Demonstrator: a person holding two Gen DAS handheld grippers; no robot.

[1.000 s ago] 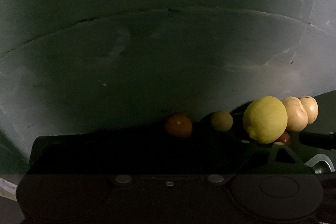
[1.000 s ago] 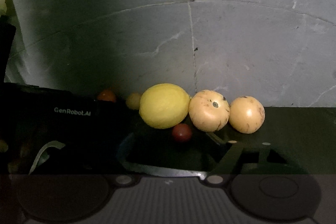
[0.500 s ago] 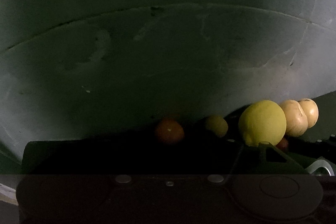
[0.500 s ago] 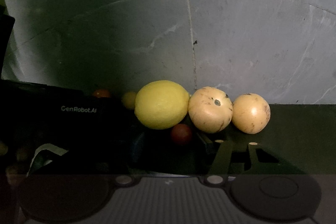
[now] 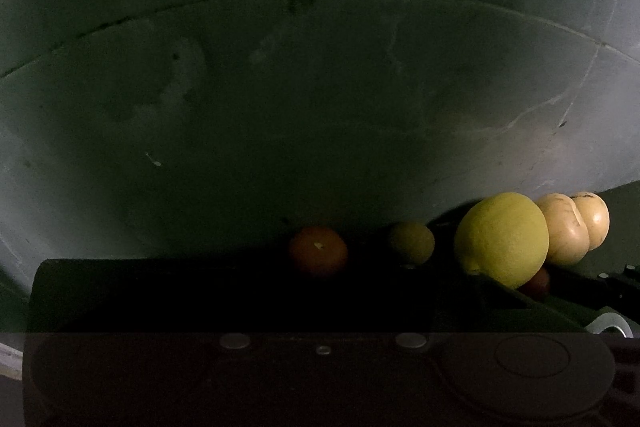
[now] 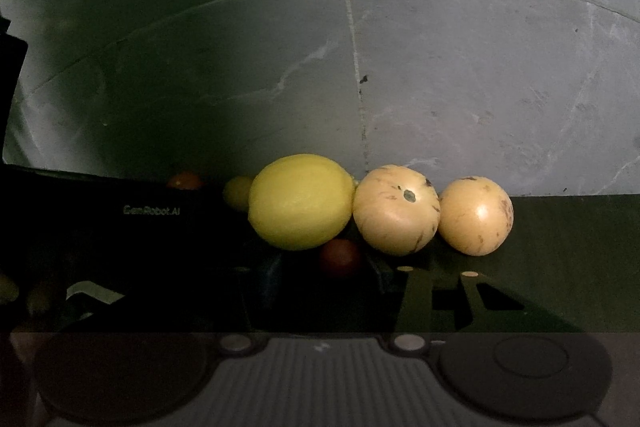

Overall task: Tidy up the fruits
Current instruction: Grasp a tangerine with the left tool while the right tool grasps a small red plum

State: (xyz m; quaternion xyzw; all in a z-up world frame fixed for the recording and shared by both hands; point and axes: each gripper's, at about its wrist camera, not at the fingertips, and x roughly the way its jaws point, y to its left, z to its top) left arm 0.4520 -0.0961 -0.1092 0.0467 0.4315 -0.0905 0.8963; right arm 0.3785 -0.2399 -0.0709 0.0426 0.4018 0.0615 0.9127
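Fruits stand in a row on a dark surface against a grey stone wall. The right wrist view shows a large lemon (image 6: 302,201), two pale speckled round fruits (image 6: 396,211) (image 6: 476,215) and a small red fruit (image 6: 340,259) in front of the lemon. The red fruit lies just ahead of my right gripper (image 6: 344,279), whose fingers stand apart on either side of it. In the left wrist view an orange fruit (image 5: 318,251) and a small yellow fruit (image 5: 412,243) sit left of the lemon (image 5: 502,239). My left gripper (image 5: 360,283) is lost in shadow.
The tiled stone wall (image 6: 440,67) rises directly behind the fruits. The left gripper's black body (image 6: 152,211) fills the left of the right wrist view and hides part of the orange fruit. Bare dark surface (image 6: 568,247) lies right of the pale fruits.
Both views have drawn nearer to the fruit row. The red fruit now lies closer between the right gripper's fingers. No fruit has shifted.
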